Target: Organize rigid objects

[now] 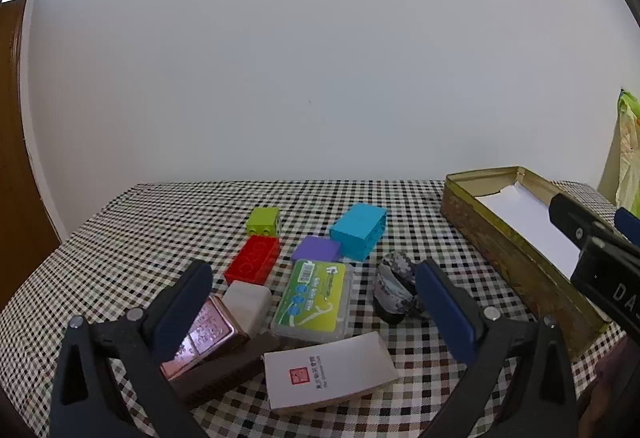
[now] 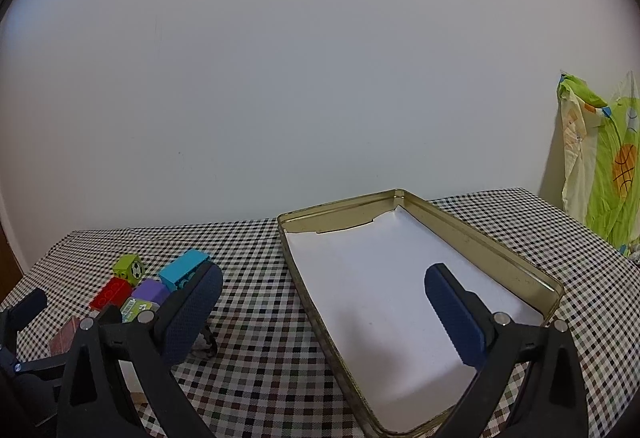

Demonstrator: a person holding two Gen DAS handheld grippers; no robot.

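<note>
Home — checked tablecloth (image 1: 160, 222), toy bricks (image 1: 253, 264)

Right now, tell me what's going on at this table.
A person holds a two-finger gripper in each hand, sorting small things on a checkered tablecloth. Both grippers are open and hold nothing. The left gripper hovers over a cluster: red brick, blue brick, green brick, purple block, a green-labelled plastic case. The right gripper hovers over the paper-lined metal tin, with nothing on its paper.

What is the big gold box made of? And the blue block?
The gold box looks like thin metal, a tin: dull brassy walls, rolled rim, worn outside, with white paper lining it. The blue block looks like hard plastic: smooth, evenly coloured, with moulded round studs.
</note>
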